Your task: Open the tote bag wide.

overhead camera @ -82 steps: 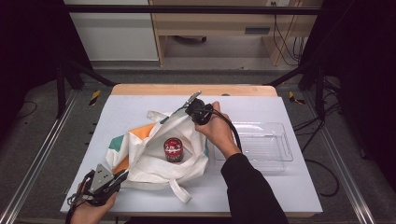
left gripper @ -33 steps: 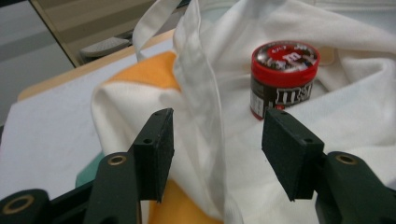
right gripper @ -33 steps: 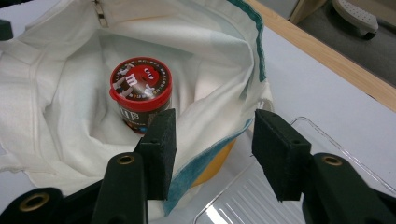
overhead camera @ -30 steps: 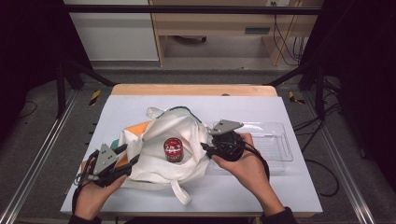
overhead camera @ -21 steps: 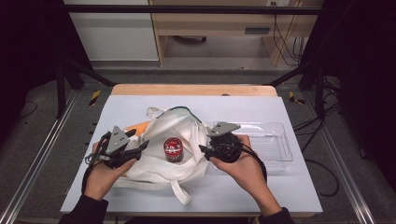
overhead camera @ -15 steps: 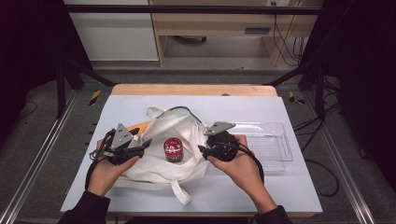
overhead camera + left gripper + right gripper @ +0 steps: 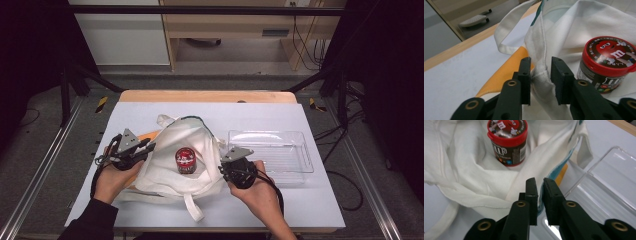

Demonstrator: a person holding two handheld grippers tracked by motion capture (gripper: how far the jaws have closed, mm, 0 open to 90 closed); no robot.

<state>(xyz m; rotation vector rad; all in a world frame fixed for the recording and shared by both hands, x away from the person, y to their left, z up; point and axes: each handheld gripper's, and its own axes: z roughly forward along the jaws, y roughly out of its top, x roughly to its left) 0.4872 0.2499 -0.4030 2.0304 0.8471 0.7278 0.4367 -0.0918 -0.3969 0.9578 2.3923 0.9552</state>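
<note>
On the table (image 7: pixel 320 210) I've got the white tote bag (image 7: pixel 170 150) lying flat with the red-lidded candy jar (image 7: pixel 185 160) standing upright on top of it. My left gripper (image 7: pixel 540 77) has just been closing and now pinches a fold of the bag's rim, cloth bunched between the pads. My right gripper (image 7: pixel 539 192) has also just closed, nearly shut on the bag's opposite edge, right beside the clear plastic tray (image 7: pixel 280 150).

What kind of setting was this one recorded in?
Probably a lab recording bench: a white-topped table inside a dark metal frame, loose cables on the grey floor, and wooden office furniture behind it.
</note>
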